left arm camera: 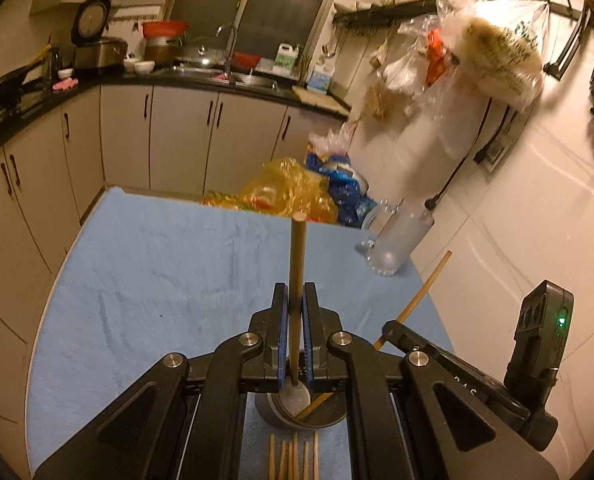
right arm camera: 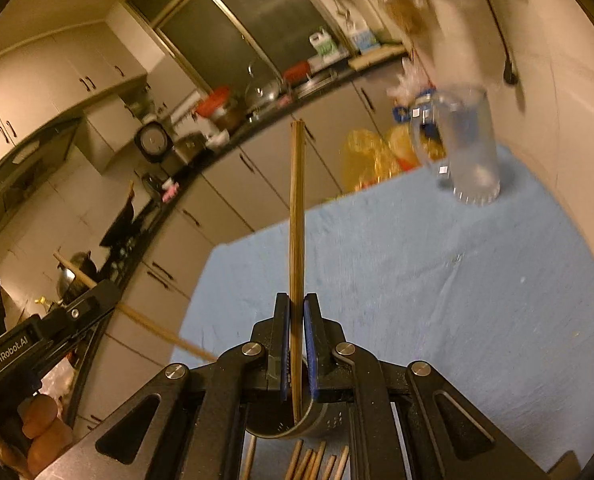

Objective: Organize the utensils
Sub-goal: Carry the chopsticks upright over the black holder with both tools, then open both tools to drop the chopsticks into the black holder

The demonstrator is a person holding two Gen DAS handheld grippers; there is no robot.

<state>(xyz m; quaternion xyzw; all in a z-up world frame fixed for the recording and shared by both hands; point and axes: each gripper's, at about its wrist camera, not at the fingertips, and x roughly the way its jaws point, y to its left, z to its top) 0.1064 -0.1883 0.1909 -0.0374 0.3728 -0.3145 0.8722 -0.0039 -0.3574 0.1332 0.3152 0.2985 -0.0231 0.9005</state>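
My left gripper (left arm camera: 296, 307) is shut on a wooden chopstick (left arm camera: 297, 256) that stands upright, its lower end over a round metal holder (left arm camera: 297, 410) on the blue tablecloth. My right gripper (right arm camera: 296, 316) is shut on a second chopstick (right arm camera: 297, 208), also upright, its lower end inside the same holder (right arm camera: 317, 424). The right gripper shows in the left wrist view (left arm camera: 393, 330) with its chopstick (left arm camera: 425, 292) slanting into the holder. The left gripper shows at the left of the right wrist view (right arm camera: 97, 296). Several loose chopsticks (left arm camera: 293, 456) lie on the cloth in front of the holder.
A clear glass mug (left arm camera: 397, 240) stands at the table's far right by the wall. Yellow and blue plastic bags (left arm camera: 297, 192) sit at the far edge. The blue tablecloth (left arm camera: 157, 280) covers the table. Kitchen cabinets and a counter (left arm camera: 137, 80) lie beyond.
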